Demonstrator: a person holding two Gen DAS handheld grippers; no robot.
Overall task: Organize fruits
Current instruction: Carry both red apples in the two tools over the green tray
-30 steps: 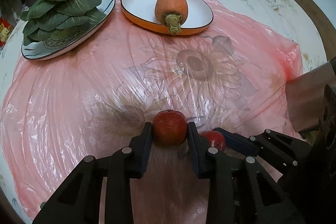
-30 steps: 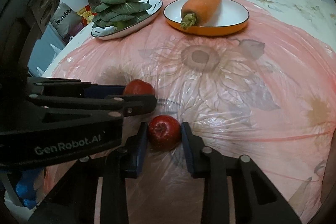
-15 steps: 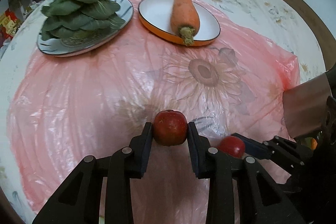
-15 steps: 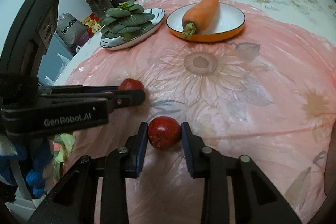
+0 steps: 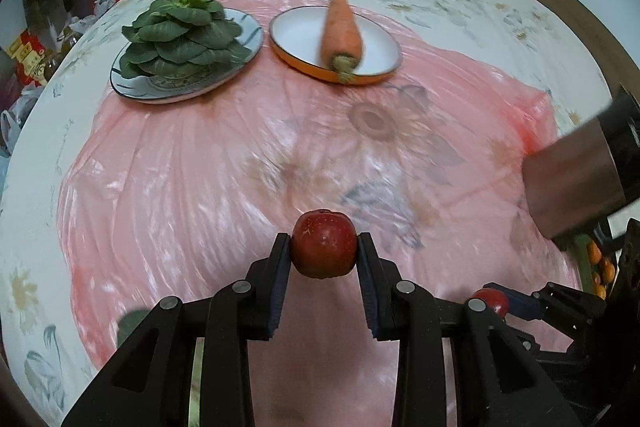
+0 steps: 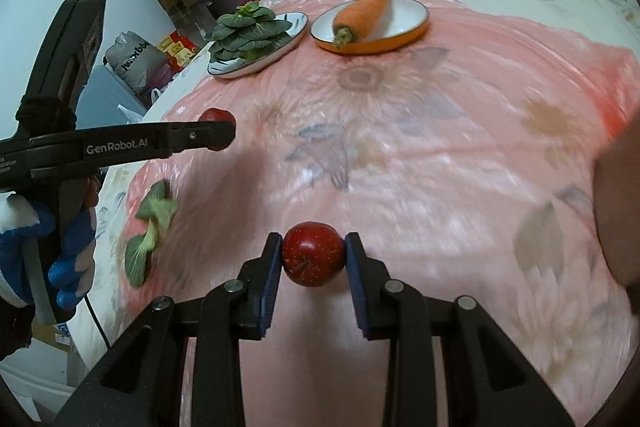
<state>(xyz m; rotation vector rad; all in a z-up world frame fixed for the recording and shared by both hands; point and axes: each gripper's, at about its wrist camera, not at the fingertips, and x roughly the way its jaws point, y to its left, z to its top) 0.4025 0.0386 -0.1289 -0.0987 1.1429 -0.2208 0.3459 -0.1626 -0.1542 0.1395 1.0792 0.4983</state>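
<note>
I am pinching a red apple (image 5: pixel 323 249) between the pads of my left claw (image 5: pixel 323 251), holding it clear above the pink plastic sheet (image 5: pixel 240 163) near the tabletop's near edge. My right claw (image 6: pixel 313 254) is squeezing a second red apple (image 6: pixel 313 253) the same way, stem end facing the camera, just beside the first. Toward the far edge, a carrot (image 5: pixel 341 31) is lying on an orange-rimmed plate (image 5: pixel 296 39), and beside it, to the left, leafy greens (image 5: pixel 184 31) are sitting piled on a patterned plate (image 5: pixel 240 67). A loose green leaf (image 6: pixel 150 233) is lying at the sheet's left edge in the right wrist view.
</note>
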